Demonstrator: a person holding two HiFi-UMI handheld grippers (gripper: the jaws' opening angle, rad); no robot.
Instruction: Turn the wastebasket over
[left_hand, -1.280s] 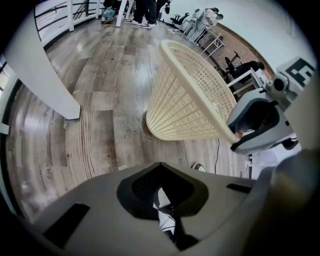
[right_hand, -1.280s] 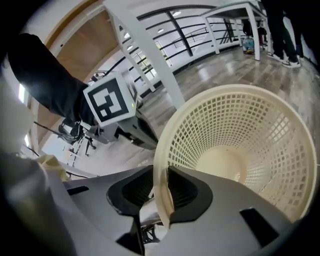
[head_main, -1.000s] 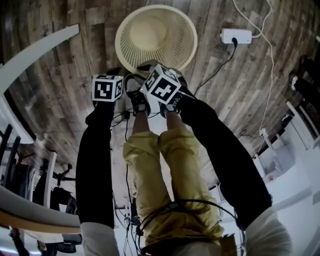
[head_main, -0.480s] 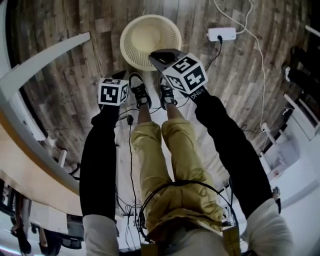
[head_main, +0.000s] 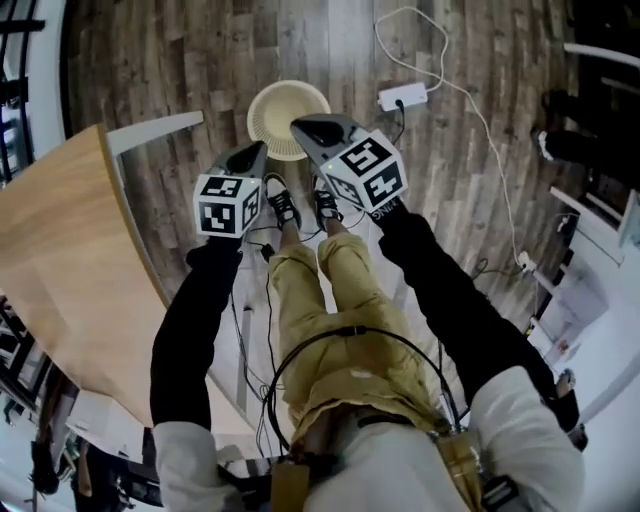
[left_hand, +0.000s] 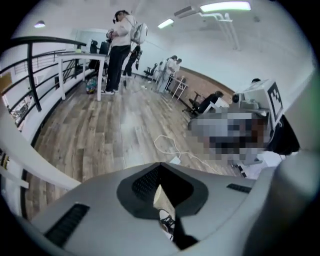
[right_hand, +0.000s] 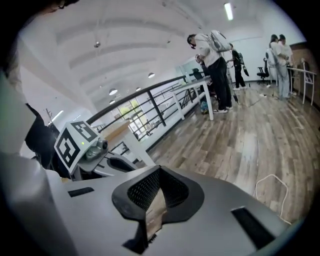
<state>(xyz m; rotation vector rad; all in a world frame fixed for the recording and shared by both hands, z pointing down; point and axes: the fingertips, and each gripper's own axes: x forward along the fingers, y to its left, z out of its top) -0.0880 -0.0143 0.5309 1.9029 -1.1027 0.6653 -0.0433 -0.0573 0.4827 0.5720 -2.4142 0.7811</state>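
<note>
One wastebasket stands on the plank floor, just ahead of two shoes. Two grippers hang above it. The left gripper is pinched together on nothing. The right gripper has just been closing and is now together, likewise empty (its tip covers the basket's near rim). One power strip lies to the right, one wooden table to the left.

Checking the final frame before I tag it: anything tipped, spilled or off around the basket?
Nothing stands out. The wastebasket sits level on the floor ahead of the person's shoes, nothing spilled around it. The left gripper and right gripper are shut, empty and clear of it.
</note>
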